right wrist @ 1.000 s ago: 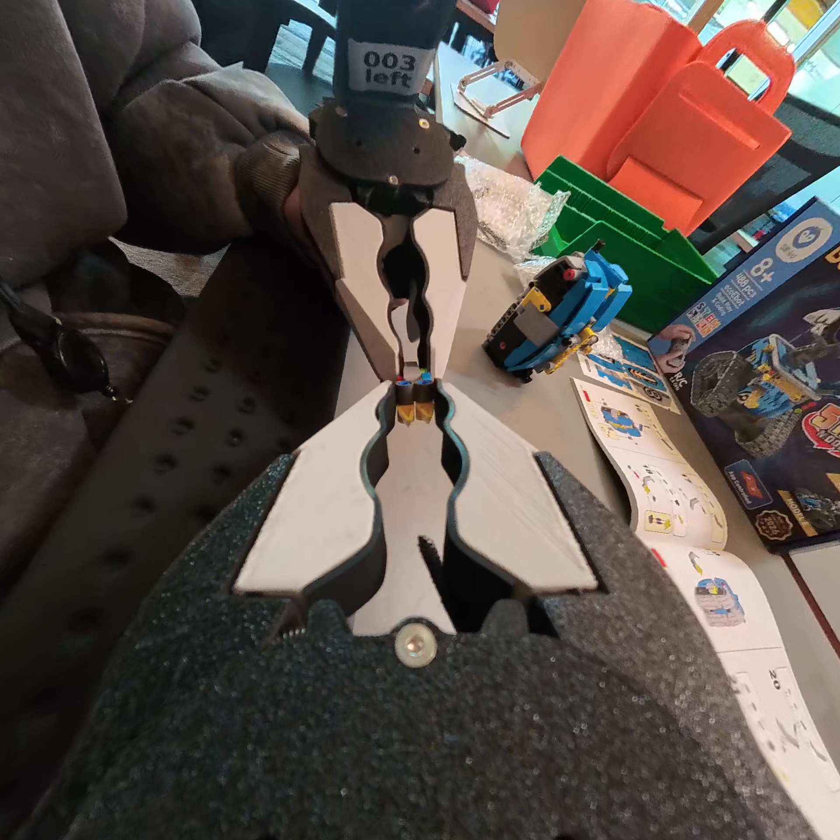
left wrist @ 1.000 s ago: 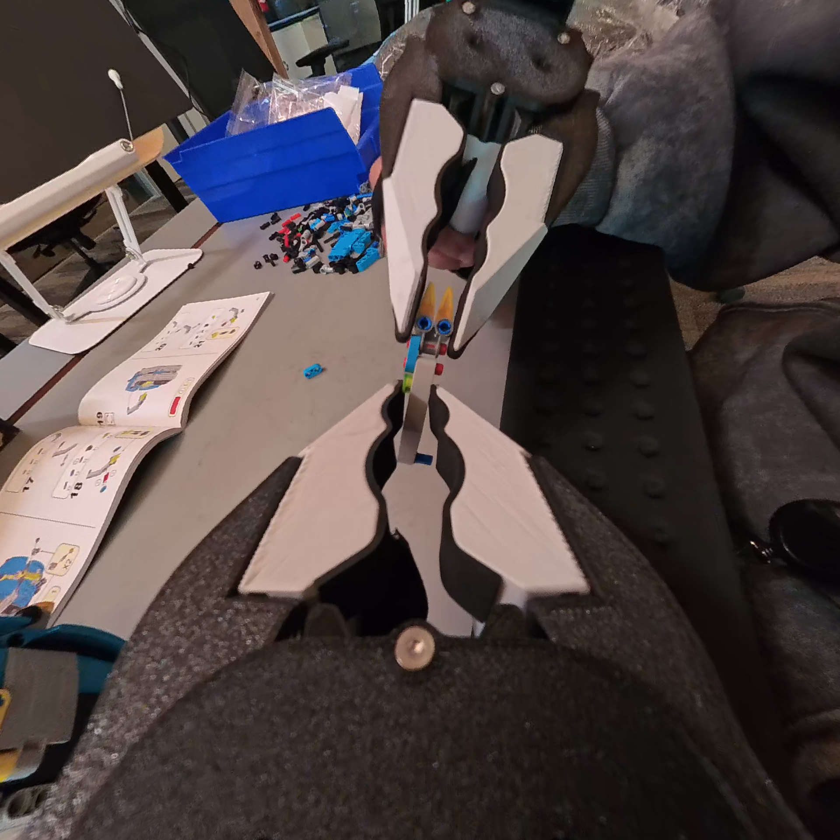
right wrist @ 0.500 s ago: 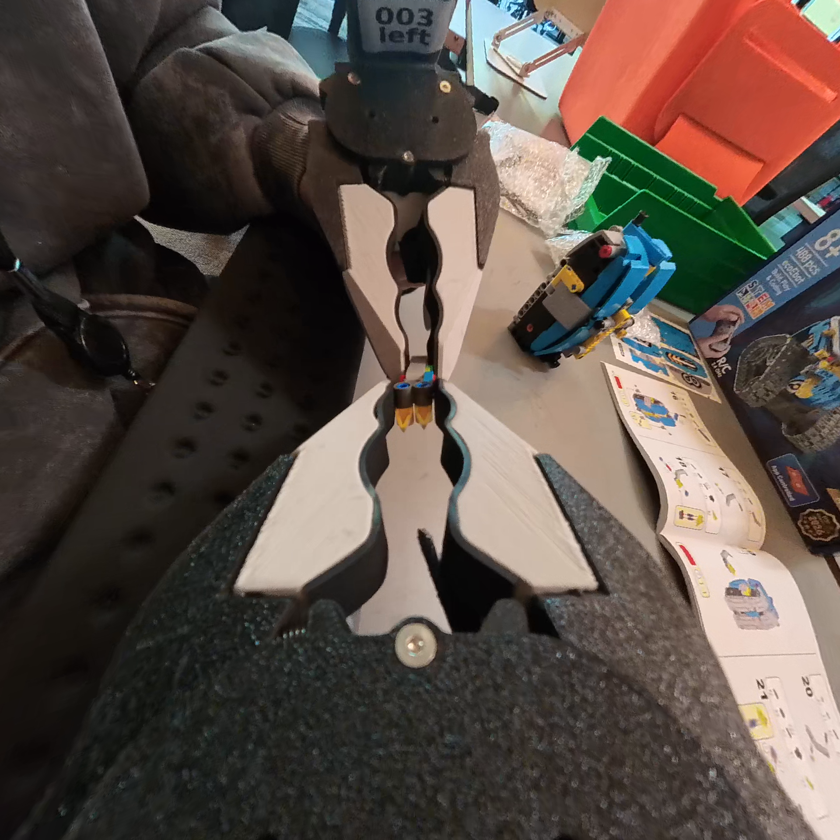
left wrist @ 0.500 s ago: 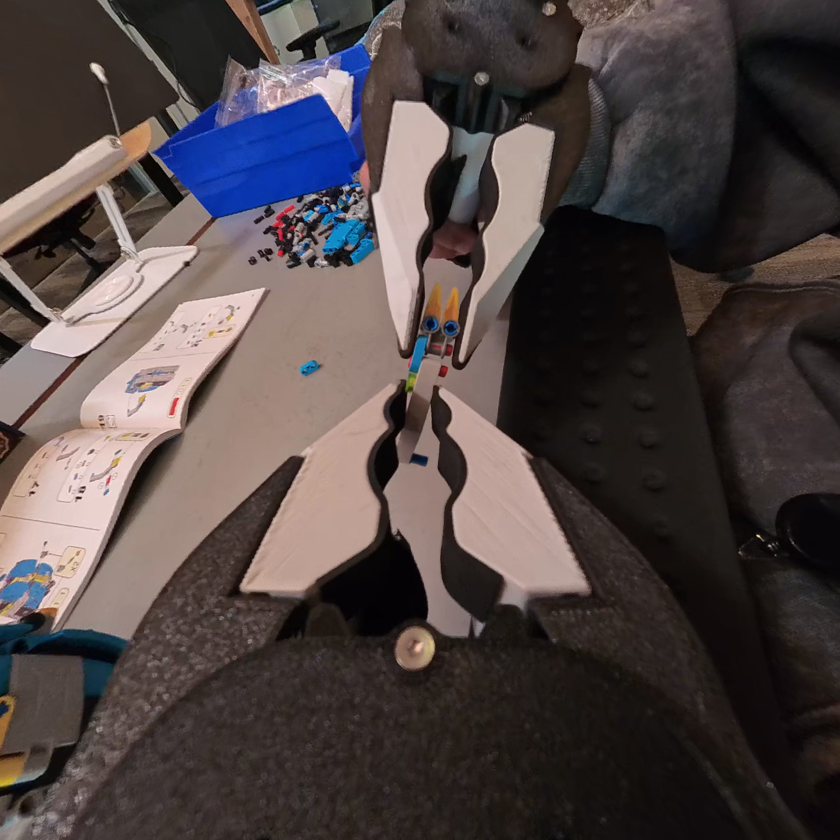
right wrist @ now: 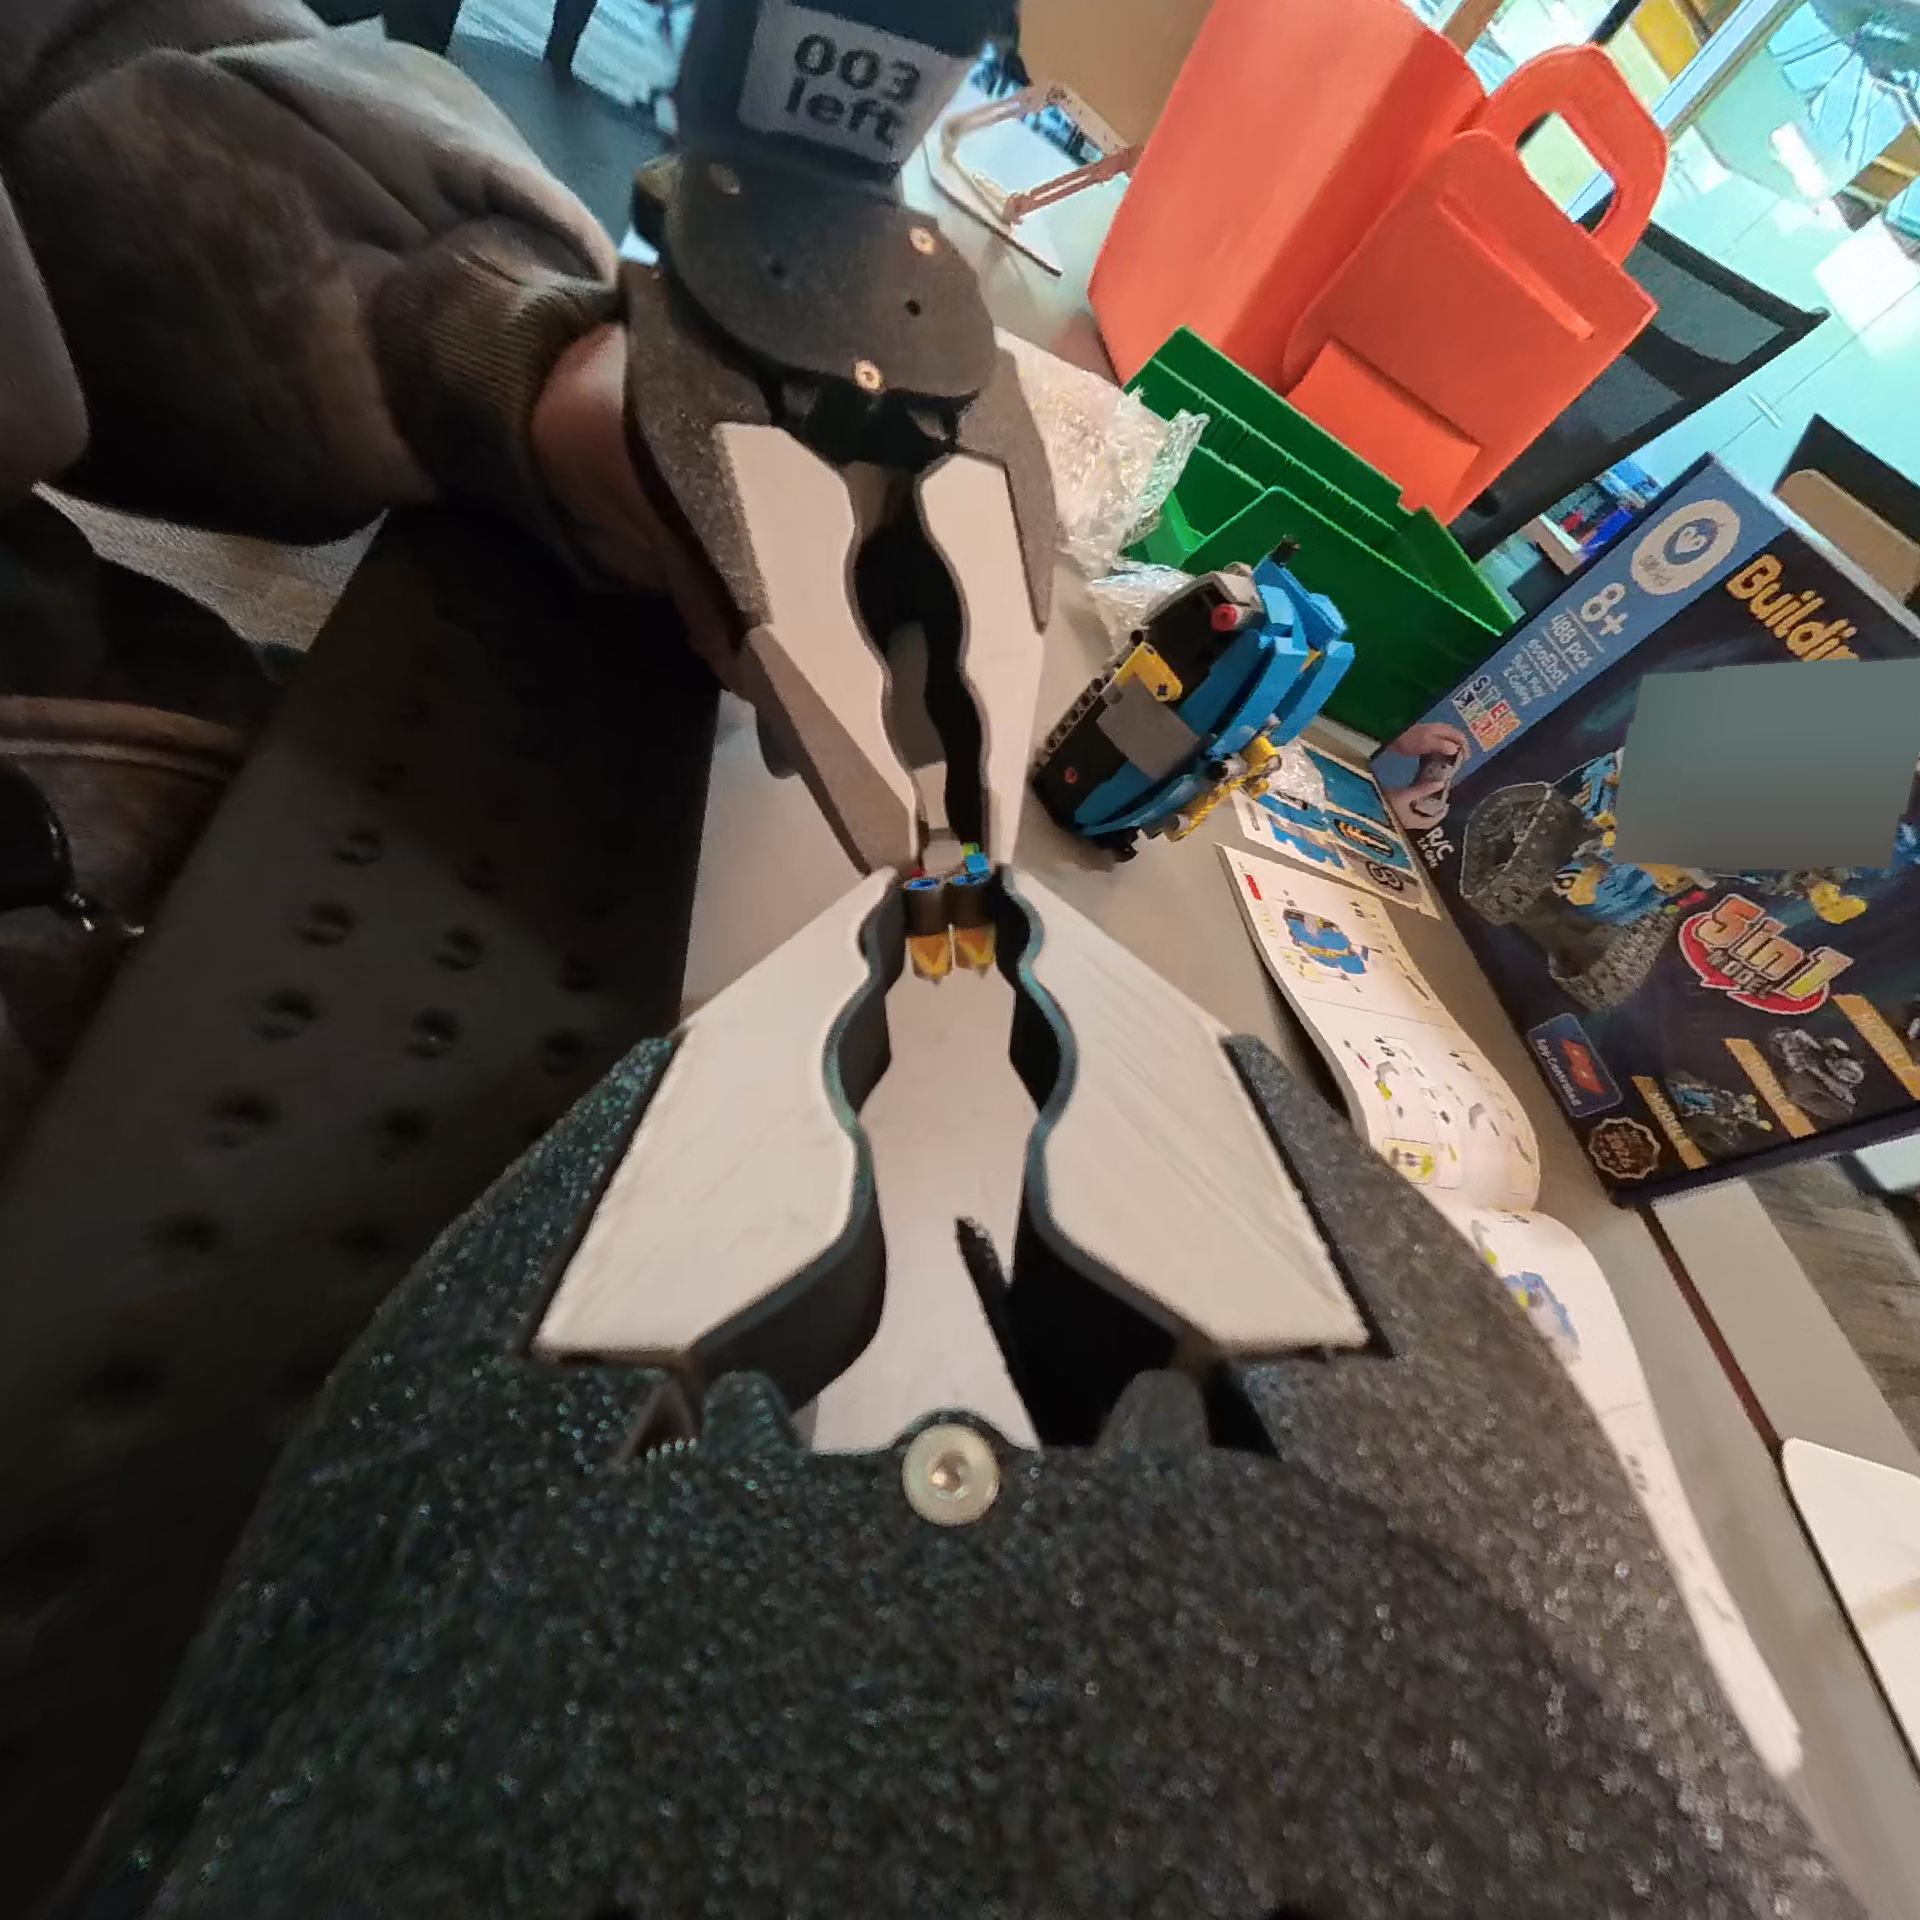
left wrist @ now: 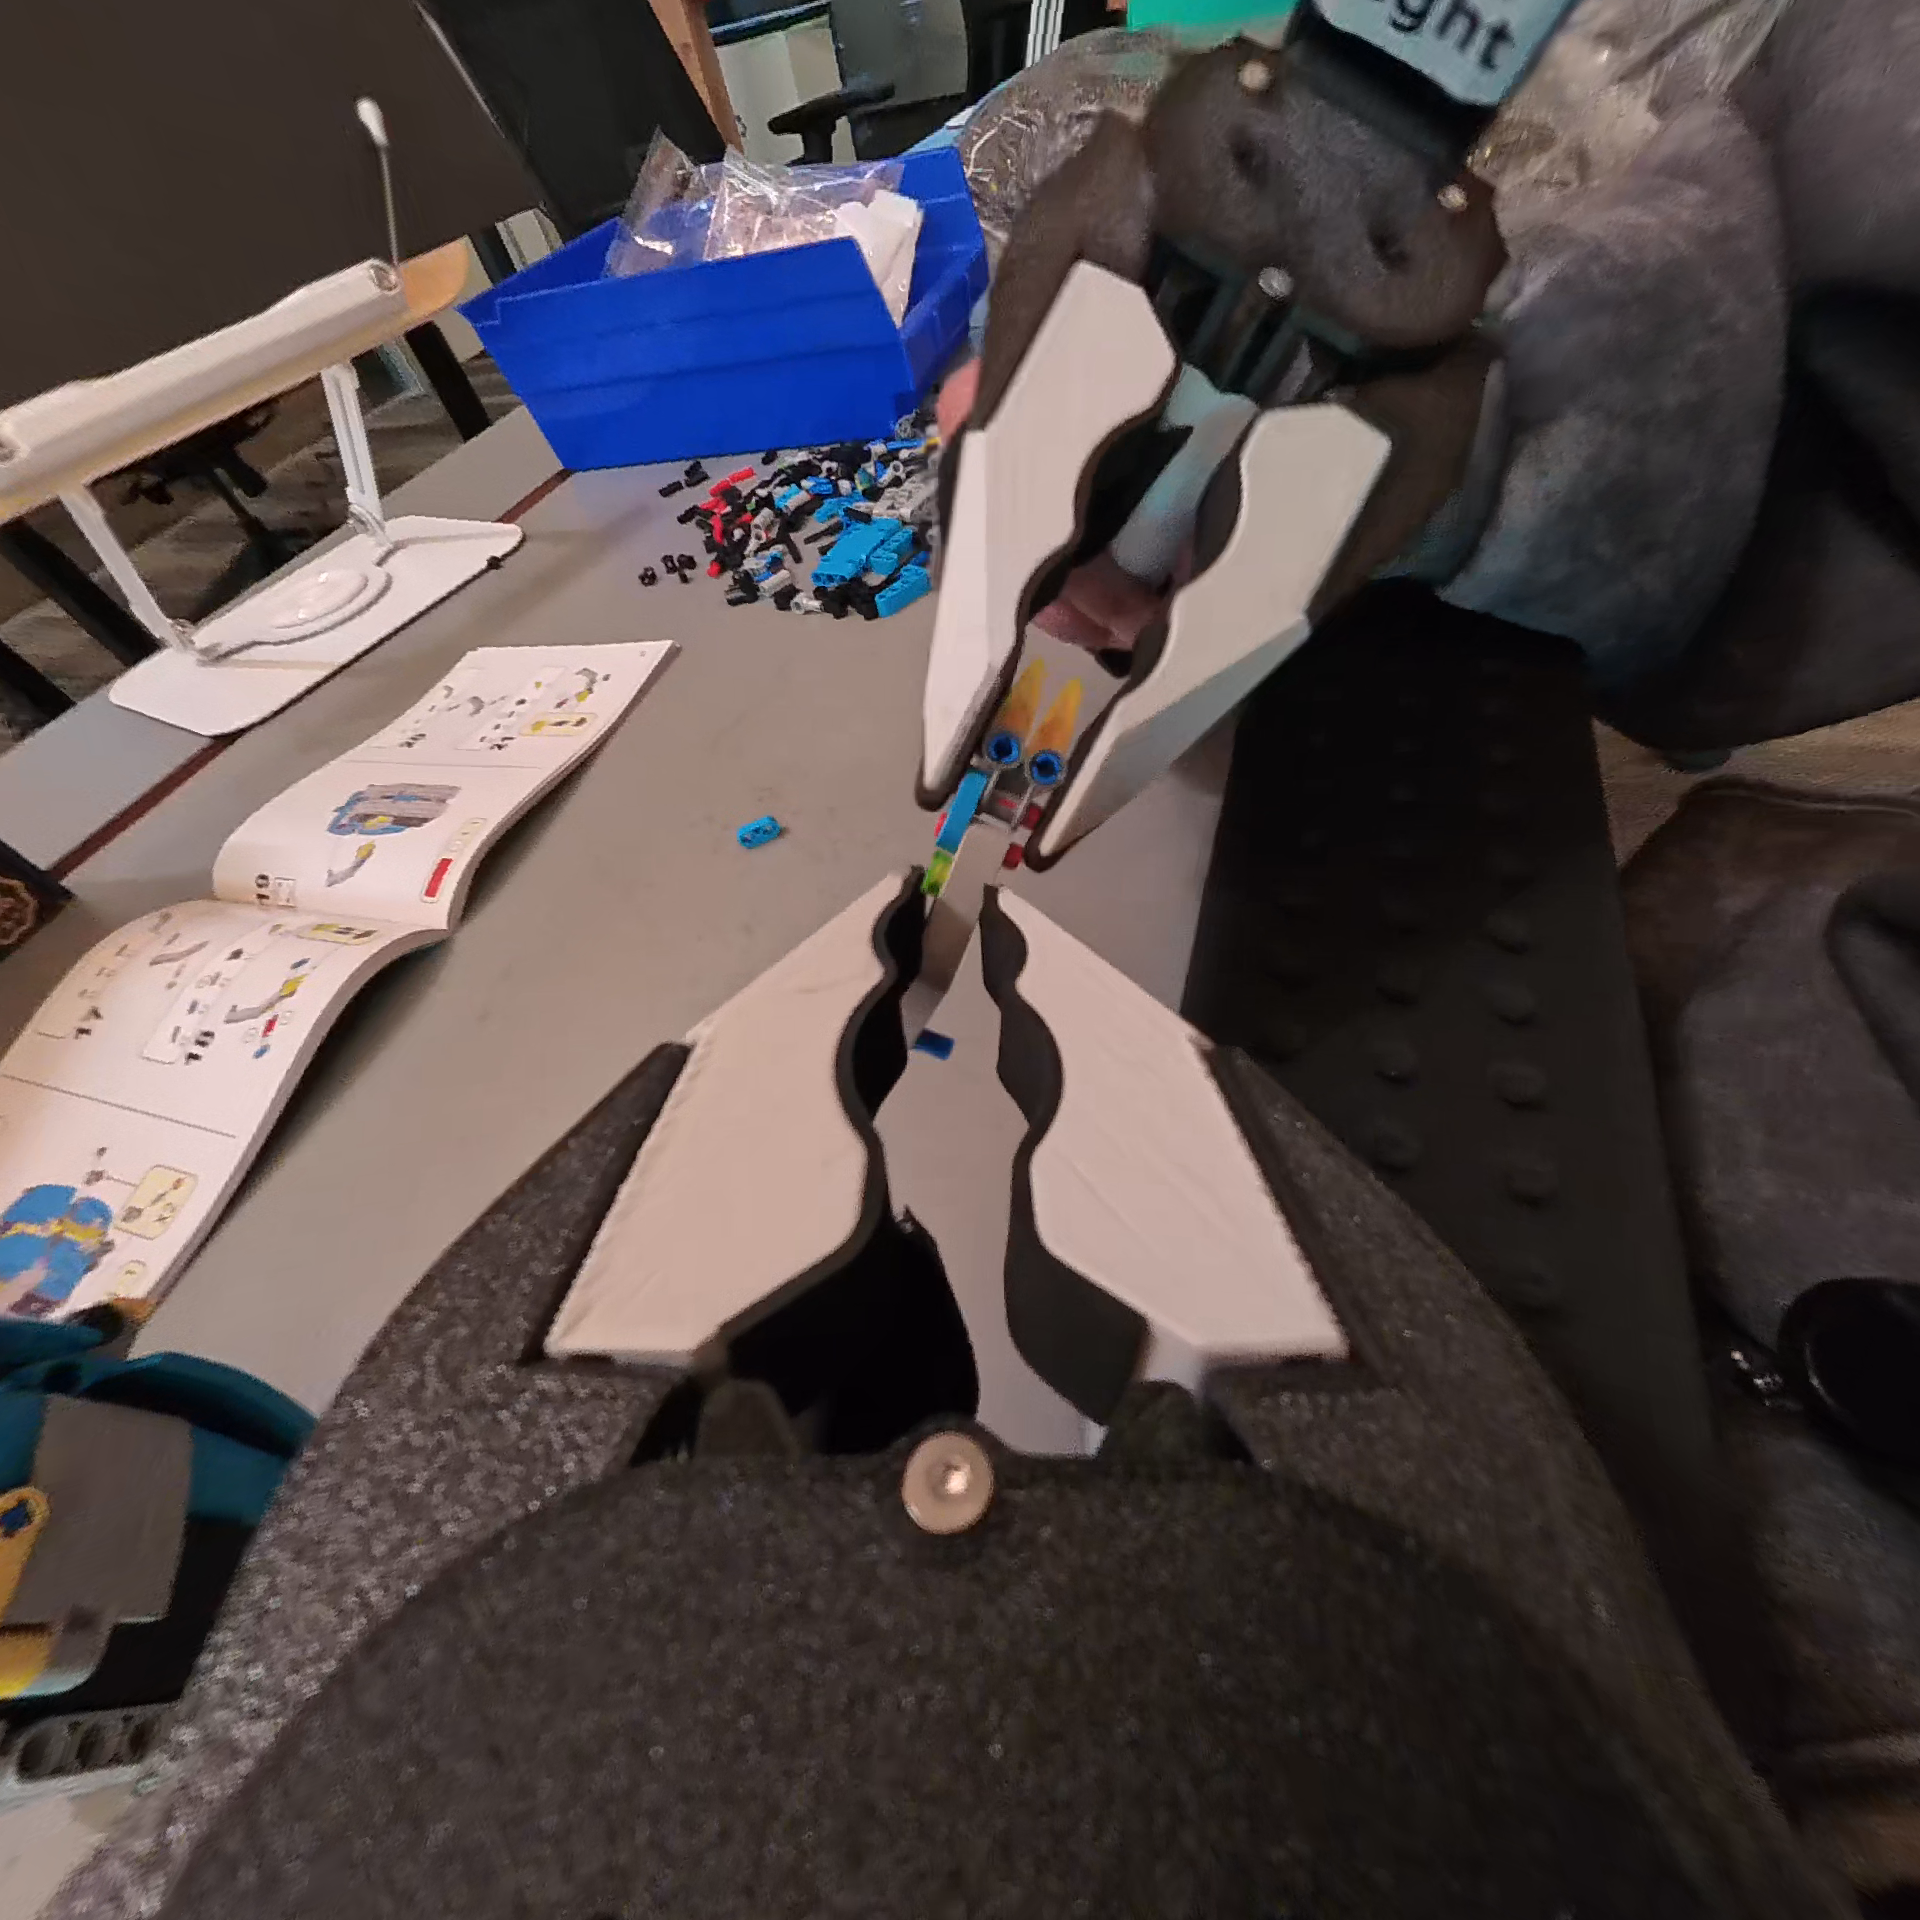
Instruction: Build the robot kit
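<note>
Pinching one small brick assembly [right wrist: 948, 914] tip to tip, left gripper [left wrist: 951, 899] and right gripper [right wrist: 951, 883] stay clamped; only the left view shows loose bricks [left wrist: 821, 540], and the right gripper has tilted.

Right tongs [left wrist: 987, 831] perhaps tilted sideways

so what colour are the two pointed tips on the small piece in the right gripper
Translucent orange-yellow tips, on blue-ringed barrels held by the right gripper; the left wrist view shows them best.
</note>
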The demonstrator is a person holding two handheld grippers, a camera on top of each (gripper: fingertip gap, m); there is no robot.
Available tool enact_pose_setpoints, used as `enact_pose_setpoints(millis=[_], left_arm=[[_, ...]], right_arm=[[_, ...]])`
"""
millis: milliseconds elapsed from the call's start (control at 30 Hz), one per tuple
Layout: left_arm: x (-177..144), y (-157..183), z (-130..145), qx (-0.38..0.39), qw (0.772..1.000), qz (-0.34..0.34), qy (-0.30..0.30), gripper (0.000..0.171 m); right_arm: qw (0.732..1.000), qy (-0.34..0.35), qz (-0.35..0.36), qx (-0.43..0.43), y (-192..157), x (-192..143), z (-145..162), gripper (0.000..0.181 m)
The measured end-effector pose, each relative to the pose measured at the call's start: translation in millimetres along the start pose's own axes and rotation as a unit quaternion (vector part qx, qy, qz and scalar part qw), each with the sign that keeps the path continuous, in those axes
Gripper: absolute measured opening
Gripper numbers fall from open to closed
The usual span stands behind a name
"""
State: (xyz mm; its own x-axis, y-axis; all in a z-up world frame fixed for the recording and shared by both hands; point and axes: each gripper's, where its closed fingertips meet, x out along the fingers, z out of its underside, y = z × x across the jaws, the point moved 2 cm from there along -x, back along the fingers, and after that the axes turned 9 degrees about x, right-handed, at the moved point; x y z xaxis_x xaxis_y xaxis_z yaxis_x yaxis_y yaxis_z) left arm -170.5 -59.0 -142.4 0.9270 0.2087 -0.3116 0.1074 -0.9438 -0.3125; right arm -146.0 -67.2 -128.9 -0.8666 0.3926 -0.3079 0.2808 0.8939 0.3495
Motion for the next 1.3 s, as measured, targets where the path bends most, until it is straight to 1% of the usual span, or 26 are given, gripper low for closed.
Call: enact_pose_setpoints(millis=[100, 200, 333, 400, 433, 500, 533, 667, 800, 867, 900, 933, 1000, 1033, 1067, 1133, 1167, 1200, 1233, 1300], left_arm=[[1.8, 3.1, 0.9, 0.025, 1.000, -0.002, -0.006, 0.010], [3.2, 6.0, 3.4, 0.034, 0.999, 0.005, -0.014, 0.010], [5.6, 9.8, 5.6, 0.051, 0.998, 0.009, -0.026, 0.010], [4.4, 7.1, 5.1, 0.051, 0.998, -0.004, -0.029, 0.009], [2.9, 6.4, 3.4, 0.051, 0.998, -0.009, -0.026, 0.009], [1.3, 8.7, 0.1, 0.067, 0.997, -0.016, -0.022, 0.009], [0.9, 9.6, -1.1, 0.073, 0.997, -0.020, -0.022, 0.009], [0.5, 7.5, -0.5, 0.040, 0.999, -0.008, -0.017, 0.008], [2.4, 7.0, 2.6, 0.033, 0.999, -0.005, -0.026, 0.009], [3.2, 3.1, 2.0, 0.046, 0.998, -0.026, -0.026, 0.009], [1.7, -0.7, -0.4, 0.062, 0.997, -0.047, -0.023, 0.009], [-0.8, -4.1, -2.9, 0.085, 0.994, -0.072, -0.021, 0.010], [-8.1, -13.2, -6.0, 0.133, 0.982, -0.134, -0.029, 0.010], [-11.6, -16.0, -8.4, 0.152, 0.976, -0.156, -0.029, 0.010], [-14.0, -17.8, -10.6, 0.167, 0.970, -0.173, -0.029, 0.010], [-14.8, -19.5, -10.5, 0.202, 0.958, -0.198, -0.044, 0.010], [-14.9, -19.1, -12.1, 0.215, 0.954, -0.205, -0.044, 0.010], [-15.5, -18.2, -14.5, 0.221, 0.952, -0.209, -0.041, 0.010], [-15.0, -17.0, -15.1, 0.223, 0.951, -0.209, -0.041, 0.010], [-15.2, -17.2, -15.1, 0.224, 0.950, -0.212, -0.042, 0.011]], right_arm=[[1.000, -0.001, -0.023, 0.010, 0.0, -1.2, 1.4, 0.016], [0.999, -0.011, -0.042, -0.002, -5.7, 2.2, 4.2, 0.024], [0.998, -0.028, -0.061, 0.004, -8.3, 1.8, 8.1, 0.017], [0.997, -0.030, -0.061, 0.027, -7.6, 3.1, 8.6, 0.018], [0.996, -0.028, -0.065, 0.047, -8.4, 3.0, 6.9, 0.023], [0.992, -0.021, -0.075, 0.096, -9.6, 1.0, 2.9, 0.019], [0.992, -0.016, -0.077, 0.098, -10.2, 0.1, 2.1, 0.019], [0.994, -0.013, -0.061, 0.088, -10.4, 1.7, 2.8, 0.019], [0.995, -0.020, -0.054, 0.085, -9.1, 4.0, 7.3, 0.019], [0.998, -0.017, -0.033, 0.057, -3.7, 4.5, 5.4, 0.018], [0.999, -0.002, -0.015, 0.051, 1.2, 5.0, 2.0, 0.019], [0.998, 0.017, -0.010, 0.067, 5.1, 2.8, -3.0, 0.019], [0.986, 0.050, -0.028, 0.156, 13.1, -9.4, -14.8, 0.023], [0.974, 0.061, -0.054, 0.213, 14.5, -15.5, -18.8, 0.028], [0.957, 0.065, -0.069, 0.275, 17.0, -17.6, -18.4, 0.031], [0.913, 0.093, -0.109, 0.382, 17.3, -17.7, -21.2, 0.047], [0.895, 0.102, -0.107, 0.421, 21.4, -16.7, -20.1, 0.046], [0.883, 0.102, -0.110, 0.446, 23.3, -15.1, -17.9, 0.048], [0.876, 0.094, -0.110, 0.460, 24.5, -12.7, -15.3, 0.049], [0.869, 0.088, -0.108, 0.475, 26.4, -8.6, -13.4, 0.053]])
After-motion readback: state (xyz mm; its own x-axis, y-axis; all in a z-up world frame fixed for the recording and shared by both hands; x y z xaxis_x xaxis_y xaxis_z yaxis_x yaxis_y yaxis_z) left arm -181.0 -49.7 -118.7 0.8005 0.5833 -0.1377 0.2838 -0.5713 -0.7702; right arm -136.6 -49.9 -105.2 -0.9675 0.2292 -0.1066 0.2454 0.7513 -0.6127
